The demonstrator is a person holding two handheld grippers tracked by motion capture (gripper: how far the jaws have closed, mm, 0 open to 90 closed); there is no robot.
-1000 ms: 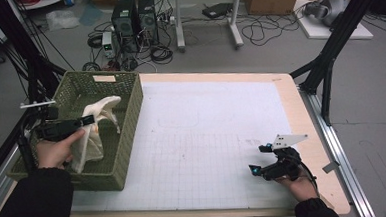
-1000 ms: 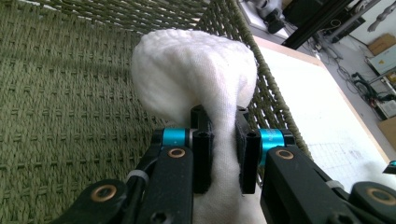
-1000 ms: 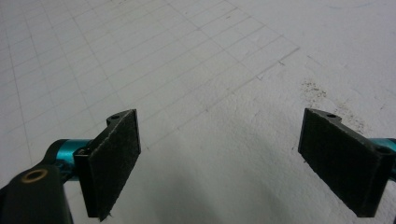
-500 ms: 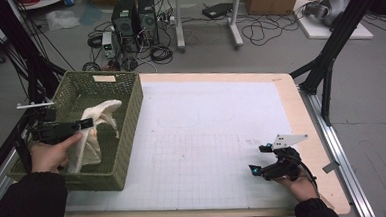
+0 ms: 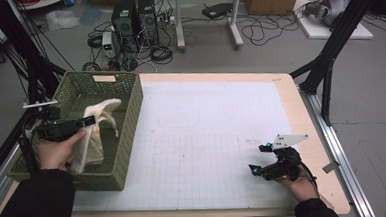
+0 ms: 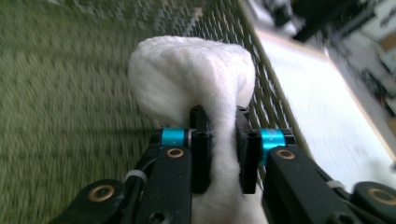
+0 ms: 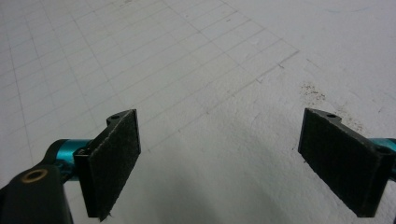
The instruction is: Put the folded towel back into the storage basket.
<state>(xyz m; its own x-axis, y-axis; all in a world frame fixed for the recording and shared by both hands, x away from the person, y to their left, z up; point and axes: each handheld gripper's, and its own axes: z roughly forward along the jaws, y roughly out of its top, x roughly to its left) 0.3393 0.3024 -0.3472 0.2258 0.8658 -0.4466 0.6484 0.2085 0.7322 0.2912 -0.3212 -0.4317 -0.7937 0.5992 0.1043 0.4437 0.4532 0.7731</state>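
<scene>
While the cream-white, soft knitted cloth (image 5: 93, 133) hangs inside the olive-green woven plastic basket (image 5: 127, 137) at the left end of the table, the job looks to me close to its end: the cloth is already within the basket walls, lifted a little off the floor, and what remains, as I judge it, is to let go and draw the hand clear. The left gripper (image 5: 84, 121) reaches in over the basket's near left side, and its jaws have just been opening; from the left gripper view the cloth (image 6: 196, 88) sits between the two black pads (image 6: 201, 158), which stand narrowly apart and seem to touch the fabric on both sides, though how firmly they pinch I cannot tell. The cloth bulges above the jaws in a rounded fold, fuzzy and thick, with a strip draped toward the basket's mesh wall (image 6: 261, 79) just beside it. Seen from above, one end trails down to the basket floor near the person's left hand (image 5: 58, 150).

Well apart, at the near right of the white gridded table mat (image 5: 207, 138), the right gripper (image 5: 256, 160) rests low over the bare mat; its pads (image 7: 112, 163) stand wide apart with nothing between them.
</scene>
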